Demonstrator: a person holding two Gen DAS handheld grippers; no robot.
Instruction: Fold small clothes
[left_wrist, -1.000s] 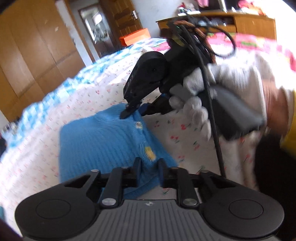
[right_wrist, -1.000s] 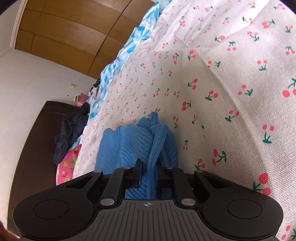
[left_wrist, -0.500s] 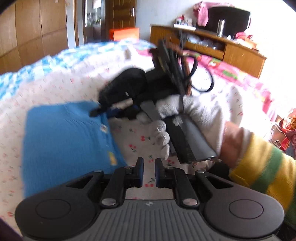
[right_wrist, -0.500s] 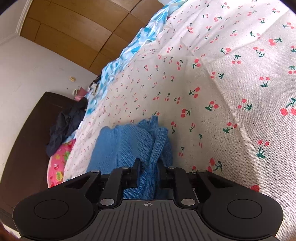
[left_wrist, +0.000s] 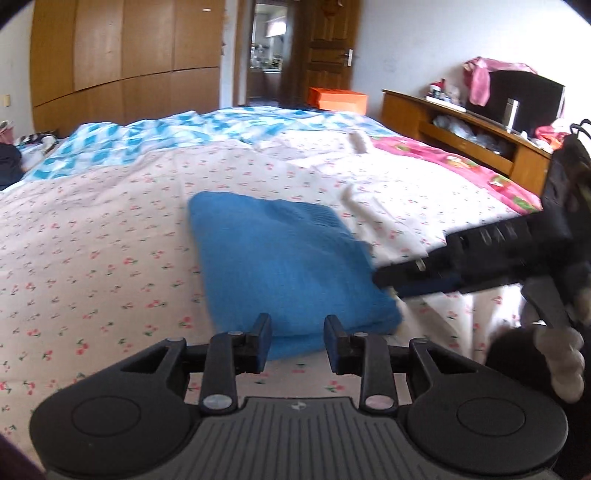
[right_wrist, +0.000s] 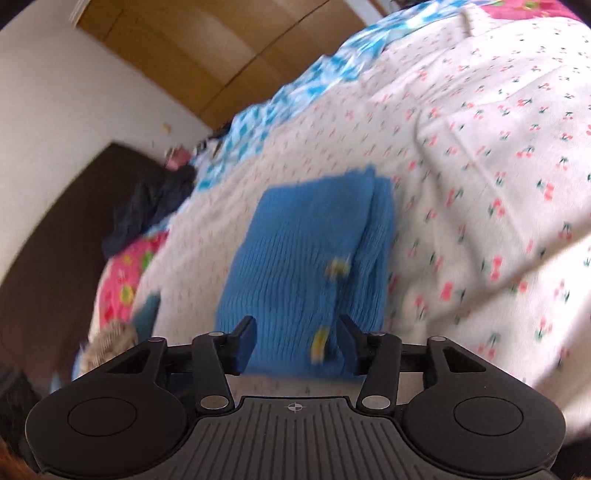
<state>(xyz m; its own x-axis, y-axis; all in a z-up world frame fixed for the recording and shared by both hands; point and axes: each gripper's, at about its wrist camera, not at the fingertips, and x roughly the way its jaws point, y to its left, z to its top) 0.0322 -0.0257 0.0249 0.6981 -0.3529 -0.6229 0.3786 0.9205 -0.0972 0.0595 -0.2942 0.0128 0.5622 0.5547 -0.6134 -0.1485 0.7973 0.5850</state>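
Sweater folded on bedsheet

Blue knit garment (yellow spots) on white cherry-print sheet.

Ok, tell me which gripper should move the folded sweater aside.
Probably left. The left gripper, jaws open and empty, faces the folded blue sweater's near edge squarely. The right gripper, also open, views it tilted, approaching from its side.

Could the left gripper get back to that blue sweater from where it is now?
Probably yes. The left gripper has just been opening, with nothing between its jaws, and the folded blue sweater lies straight ahead on the bedsheet. The right gripper only borders the sweater's far side.
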